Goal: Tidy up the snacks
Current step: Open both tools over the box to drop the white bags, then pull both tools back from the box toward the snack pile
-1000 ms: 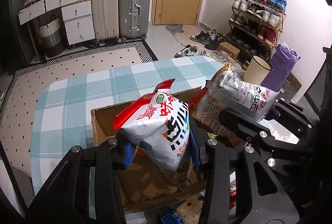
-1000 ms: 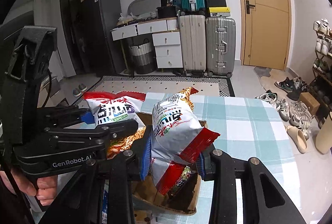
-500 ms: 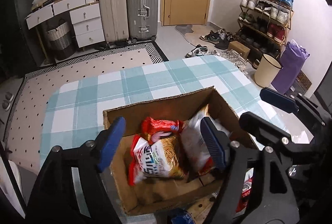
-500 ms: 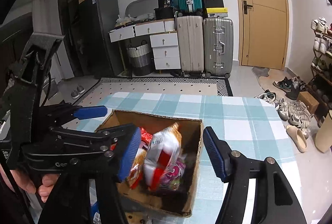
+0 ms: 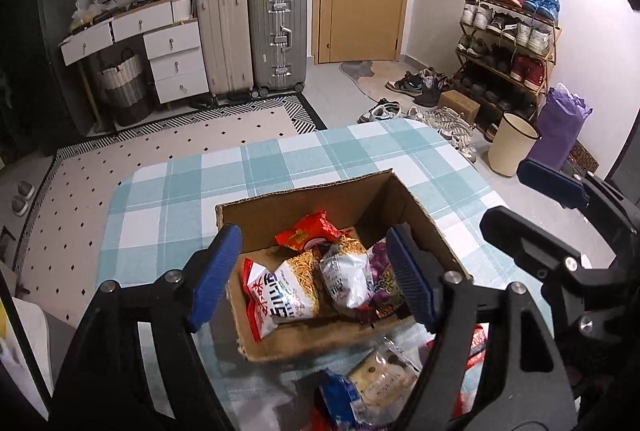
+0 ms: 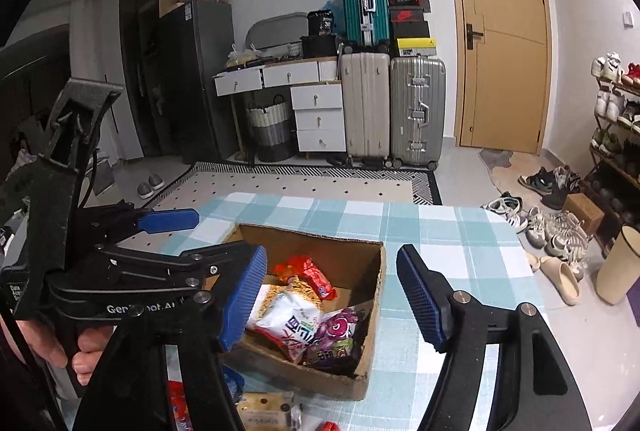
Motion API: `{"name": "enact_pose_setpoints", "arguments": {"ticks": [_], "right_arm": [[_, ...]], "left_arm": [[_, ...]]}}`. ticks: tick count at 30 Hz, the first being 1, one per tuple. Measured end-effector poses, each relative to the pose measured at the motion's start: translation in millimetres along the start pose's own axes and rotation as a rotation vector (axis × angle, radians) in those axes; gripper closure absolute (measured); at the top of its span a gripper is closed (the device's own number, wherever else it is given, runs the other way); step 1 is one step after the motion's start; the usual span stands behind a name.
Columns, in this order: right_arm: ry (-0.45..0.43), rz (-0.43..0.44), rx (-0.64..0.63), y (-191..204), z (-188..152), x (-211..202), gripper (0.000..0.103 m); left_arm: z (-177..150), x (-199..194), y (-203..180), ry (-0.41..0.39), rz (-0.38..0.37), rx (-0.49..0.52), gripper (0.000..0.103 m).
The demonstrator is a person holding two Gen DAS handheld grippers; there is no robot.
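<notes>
Hovering over the near side of the cardboard box (image 5: 300,205), with the left hand-held gripper (image 5: 312,233) standing apart and gripping nothing. Opening at this moment beside it, to the right: the right hand-held gripper (image 6: 332,253), with nothing between its blue pads either.

Lying inside the box on the checked surface (image 5: 180,199): a white noodle-snack bag (image 5: 280,291), a silver bag (image 5: 346,279), a purple packet (image 5: 382,281) and a red packet (image 5: 310,231) toward the far wall.

Still waiting outside the box, at the near edge of the surface: a pale biscuit packet (image 5: 380,383) and a blue packet (image 5: 340,397), both nearer than the box and below the fingers rather than ahead of them. Probably calling for a pull back toward the near side and a dip down. Lying roughly left to right, judging by the biscuit packet's long side, so likely asking for a pinch across its short width. Sitting between the two hands, seemingly a little closer to the left one.

Showing partly readable white lettering on the left tool's body, "GenRobot.AI" (image 6: 140,309). Showing large dark Chinese characters on the white and silver bags, not legible enough to spell out. Showing a swoosh logo on a shoebox (image 6: 406,16) above the suitcases.
</notes>
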State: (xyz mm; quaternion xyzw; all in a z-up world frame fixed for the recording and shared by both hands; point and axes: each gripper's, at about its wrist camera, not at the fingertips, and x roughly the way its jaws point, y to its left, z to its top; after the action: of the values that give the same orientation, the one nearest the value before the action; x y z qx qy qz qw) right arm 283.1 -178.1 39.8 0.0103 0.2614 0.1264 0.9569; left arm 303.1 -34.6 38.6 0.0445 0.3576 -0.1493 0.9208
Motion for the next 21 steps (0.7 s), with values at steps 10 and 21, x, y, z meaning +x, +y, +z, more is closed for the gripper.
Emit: {"name": "enact_pose_setpoints", "arguments": {"ticks": [10,21], "right_arm": [[-0.051,-0.03,-0.006,15,-7,-60,0.023],[-0.086,-0.038,0.015,22,-34,-119,0.018]], "left_arm": [[-15,-60,-14,-0.054,0.025,0.011,0.022],[-50,-113,-35,-0.095,0.048,0.013,0.014]]}}
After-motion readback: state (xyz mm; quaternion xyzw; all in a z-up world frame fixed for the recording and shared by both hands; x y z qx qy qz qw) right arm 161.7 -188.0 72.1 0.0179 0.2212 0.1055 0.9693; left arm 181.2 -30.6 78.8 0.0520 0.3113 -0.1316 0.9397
